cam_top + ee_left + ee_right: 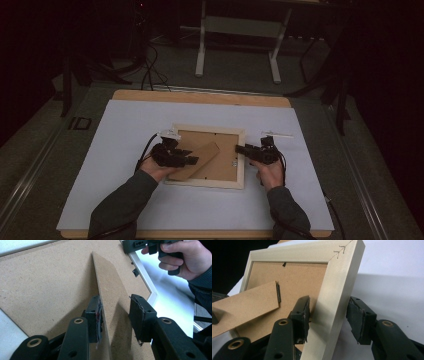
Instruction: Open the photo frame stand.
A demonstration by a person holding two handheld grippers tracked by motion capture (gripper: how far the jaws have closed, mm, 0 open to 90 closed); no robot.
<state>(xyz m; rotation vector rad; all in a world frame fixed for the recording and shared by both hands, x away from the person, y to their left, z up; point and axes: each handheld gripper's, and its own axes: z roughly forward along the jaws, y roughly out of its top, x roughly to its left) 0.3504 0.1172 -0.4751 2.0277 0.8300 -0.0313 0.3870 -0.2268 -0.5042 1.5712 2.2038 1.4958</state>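
Note:
A pale wooden picture frame lies face down on the white sheet, its brown backing board up. The brown stand is swung up off the backing on its hinge. My left gripper is at the stand's lower left end. In the left gripper view its jaws are shut across the width of the stand. My right gripper reaches over the frame's right rail. Its jaws straddle that rail with small gaps on both sides, so it is open.
The white sheet covers a wooden table. A thin white strip lies just behind the right gripper. Beyond the table stands a metal rack among cables on a dark floor. Bare sheet lies all around the frame.

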